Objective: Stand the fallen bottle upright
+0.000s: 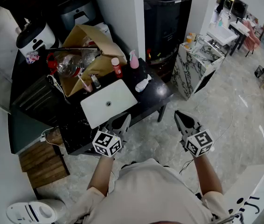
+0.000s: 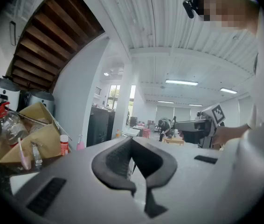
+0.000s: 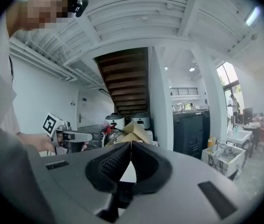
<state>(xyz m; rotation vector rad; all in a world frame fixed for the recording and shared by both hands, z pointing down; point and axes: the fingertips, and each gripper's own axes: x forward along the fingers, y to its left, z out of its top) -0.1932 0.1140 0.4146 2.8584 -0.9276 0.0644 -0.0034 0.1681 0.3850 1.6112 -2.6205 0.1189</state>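
The fallen bottle, white, lies on its side on the black table, right of the white basin. Behind it stand a pink spray bottle and a red-capped bottle. My left gripper is held level at the table's front edge just below the basin, jaws closed and empty. My right gripper hovers over the floor to the right of the table, also closed and empty. In the left gripper view, my left gripper hides the fallen bottle. The right gripper view shows my right gripper shut.
An open cardboard box with a clear plastic bottle and clutter fills the table's back. A white cooker stands at the far left. A black cabinet and a marble-patterned unit stand to the right. Wooden steps lie lower left.
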